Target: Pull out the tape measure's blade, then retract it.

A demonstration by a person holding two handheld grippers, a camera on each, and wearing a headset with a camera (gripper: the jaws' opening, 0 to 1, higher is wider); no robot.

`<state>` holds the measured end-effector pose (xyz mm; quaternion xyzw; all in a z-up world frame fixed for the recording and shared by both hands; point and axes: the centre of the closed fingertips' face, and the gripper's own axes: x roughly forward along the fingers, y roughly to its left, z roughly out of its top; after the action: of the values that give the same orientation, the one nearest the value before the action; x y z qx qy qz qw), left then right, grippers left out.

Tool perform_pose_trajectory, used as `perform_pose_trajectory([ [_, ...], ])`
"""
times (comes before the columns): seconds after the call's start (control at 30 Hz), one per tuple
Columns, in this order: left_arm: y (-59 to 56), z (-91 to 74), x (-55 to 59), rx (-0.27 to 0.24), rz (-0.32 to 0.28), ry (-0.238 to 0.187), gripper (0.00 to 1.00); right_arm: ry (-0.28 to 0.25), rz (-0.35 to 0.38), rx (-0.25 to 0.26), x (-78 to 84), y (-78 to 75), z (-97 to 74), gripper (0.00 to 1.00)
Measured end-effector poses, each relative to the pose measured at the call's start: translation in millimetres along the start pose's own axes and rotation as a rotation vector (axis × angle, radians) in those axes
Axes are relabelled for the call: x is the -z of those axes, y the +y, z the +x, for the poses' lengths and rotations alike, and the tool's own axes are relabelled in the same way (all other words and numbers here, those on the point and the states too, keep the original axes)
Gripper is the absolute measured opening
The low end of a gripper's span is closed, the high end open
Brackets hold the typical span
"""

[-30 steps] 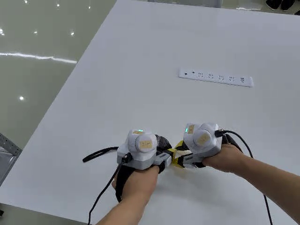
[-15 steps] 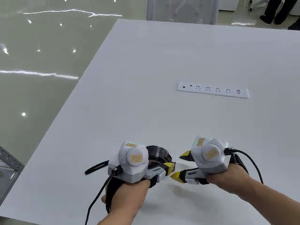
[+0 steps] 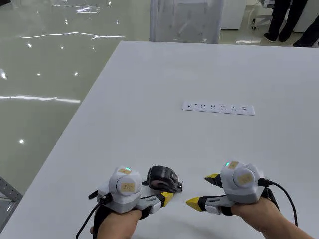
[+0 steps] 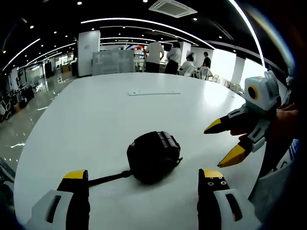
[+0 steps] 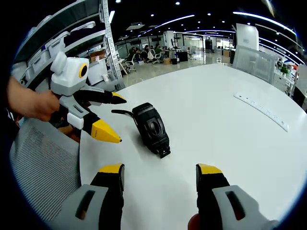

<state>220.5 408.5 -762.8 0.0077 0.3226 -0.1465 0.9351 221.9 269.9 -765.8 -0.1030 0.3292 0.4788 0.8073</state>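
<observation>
A black tape measure [image 3: 162,178] lies on the white table [image 3: 164,89] near its front edge, blade wound in, with the end hook [image 5: 163,153] at the case mouth. Its black strap [image 4: 108,178] trails toward my left gripper. My left gripper [image 3: 160,193] is open just behind the tape measure [image 4: 153,155], which sits free ahead of the yellow-tipped jaws. My right gripper [image 3: 202,189] is open a short way to the right, touching nothing. In the right gripper view the tape measure [image 5: 151,127] lies ahead, with the left gripper [image 5: 116,120] beside it. The right gripper [image 4: 219,145] also shows in the left gripper view.
A white power strip [image 3: 218,107] lies flat in the middle of the table, also seen as the power strip [image 5: 261,111] far right. The table's left edge [image 3: 75,117] drops to a glossy floor. People stand in the background beyond the far end.
Both grippers were pressed together at the tape measure; now they have drawn apart and stand open. The right gripper has moved right. The tape measure lies free on the table. The head camera tilted up.
</observation>
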Motion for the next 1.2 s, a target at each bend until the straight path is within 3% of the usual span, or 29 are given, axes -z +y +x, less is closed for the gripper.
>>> perform_pose_trajectory([
  [0.27,-6.7,-21.9,11.4,0.085,0.015,0.038,0.99,-0.065,0.102,0.072,3.0,1.0,-36.1,0.73],
  [0.53,-3.0,-46.2,17.7,0.111,0.034,0.038,1.00,-0.119,0.146,0.107,1.2,9.8,-71.2,0.80],
  [0.63,-5.3,-56.8,21.2,0.130,0.058,0.059,1.00,-0.136,0.151,0.116,-1.3,16.3,-82.9,0.83],
  [0.93,-2.4,-84.4,12.0,0.131,0.034,0.013,1.00,-0.153,0.166,0.134,1.6,34.7,-112.6,0.93],
  [1.2,-1.8,-104.1,7.0,0.150,0.059,-0.001,1.00,-0.162,0.177,0.164,4.6,43.4,-141.5,0.98],
])
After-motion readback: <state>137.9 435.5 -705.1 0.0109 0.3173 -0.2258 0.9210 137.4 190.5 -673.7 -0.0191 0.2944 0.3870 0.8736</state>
